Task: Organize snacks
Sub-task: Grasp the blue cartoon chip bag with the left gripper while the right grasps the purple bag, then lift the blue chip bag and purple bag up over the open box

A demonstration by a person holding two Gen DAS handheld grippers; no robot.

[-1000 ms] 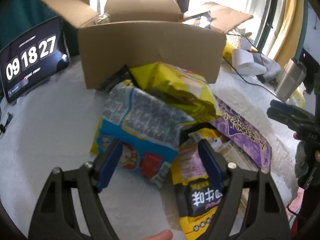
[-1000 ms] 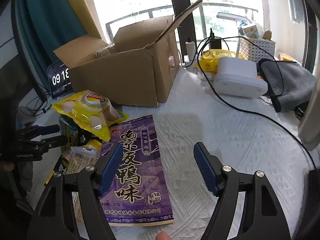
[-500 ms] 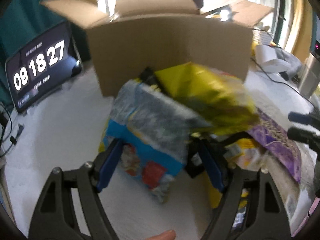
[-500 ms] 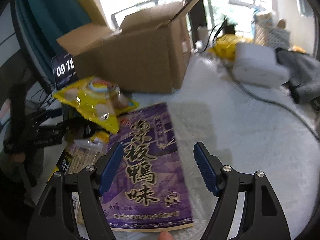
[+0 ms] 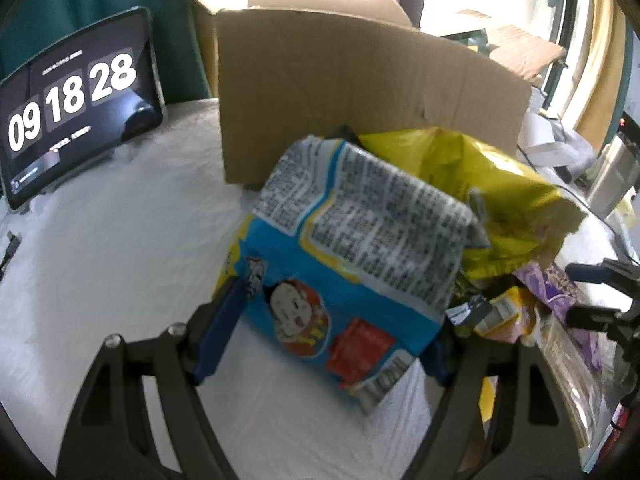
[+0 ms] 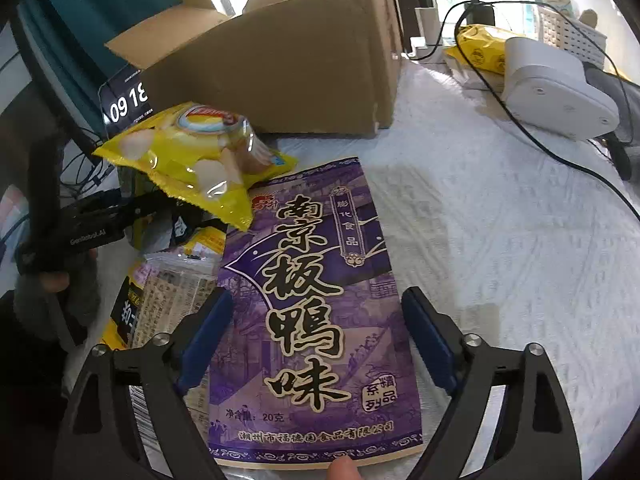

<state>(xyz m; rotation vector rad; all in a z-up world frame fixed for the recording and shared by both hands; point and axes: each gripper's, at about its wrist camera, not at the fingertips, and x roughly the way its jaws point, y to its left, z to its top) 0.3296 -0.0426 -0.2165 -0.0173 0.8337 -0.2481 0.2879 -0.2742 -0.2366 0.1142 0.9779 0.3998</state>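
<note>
Both grippers pointed steeply down at a snack pile on a white cloth (image 6: 500, 216), in front of an open cardboard box (image 5: 360, 108).

The left gripper (image 5: 324, 328) straddled the lower end of a blue bag (image 5: 352, 280). Its jaws were closing, with the bag between them; the left pad sat just beside the bag's edge, the right pad was mostly hidden behind the bag, and no firm pinch showed.

The right gripper (image 6: 316, 336) hung over a flat purple bag (image 6: 316, 300), jaws opening and spread wider than the bag, the pads not pressing on it. A fingertip (image 6: 342, 468) showed at the bottom edge.

Only the left view showed the blue bag's back panel of small print, too blurred to read, and its cartoon face. A yellow bag (image 5: 480, 196) leaned against it behind. That view also gave the whole tablet clock (image 5: 76, 96), reading 09 18 28, and the right gripper's fingers at the far right.

Only the right view showed the yellow bag's front, with pictured chips; its logo was unreadable. The purple bag read 南京板鸭味, 膨化食品 and 20克. There the left gripper, marked GenRobot.AI, appeared at the left with a gloved hand (image 6: 56, 280) on it. Beyond lay a white device (image 6: 556, 92), black cables and a white basket (image 6: 572, 32). The clock showed only 09 18.
</note>
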